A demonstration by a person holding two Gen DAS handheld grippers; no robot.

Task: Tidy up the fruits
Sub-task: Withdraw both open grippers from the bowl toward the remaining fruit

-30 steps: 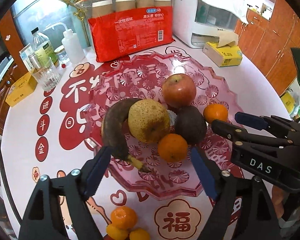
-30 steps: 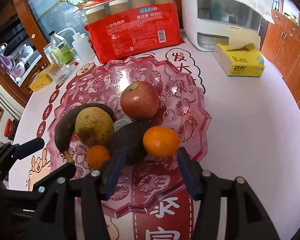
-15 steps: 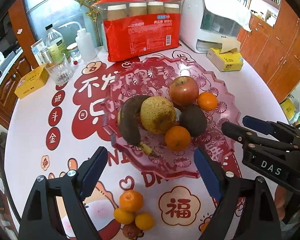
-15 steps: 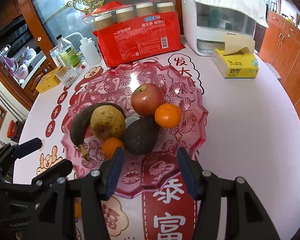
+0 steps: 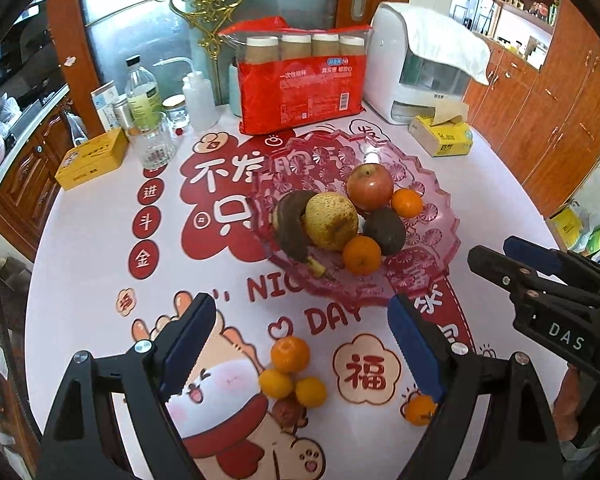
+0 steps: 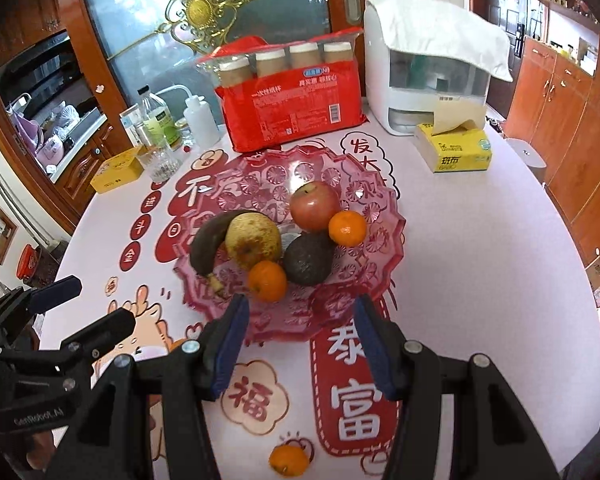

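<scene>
A pink glass plate (image 5: 440,248) (image 6: 384,264) holds a red apple (image 5: 370,187) (image 6: 314,206), a pear (image 5: 331,221), a dark banana (image 5: 290,224), a dark avocado (image 5: 384,231) and two mandarins (image 5: 361,255) (image 5: 407,202). Three loose mandarins (image 5: 291,372) and a brown fruit (image 5: 286,412) lie on the table below the plate. Another mandarin (image 5: 419,409) (image 6: 288,461) lies near the front. My left gripper (image 5: 300,344) is open and empty above the loose mandarins. My right gripper (image 6: 300,344) is open and empty at the plate's near rim.
At the back stand a red pack of paper cups (image 5: 300,80), a white appliance (image 5: 416,64), a yellow tissue box (image 5: 442,140), a glass (image 5: 154,144), bottles (image 5: 140,88) and a yellow tin (image 5: 92,158). Wooden cabinets (image 5: 560,92) are at the right.
Both grippers have pulled back from the plate toward the table's front edge. The right gripper has left a mandarin on the plate beside the apple. The loose mandarins have come into view.
</scene>
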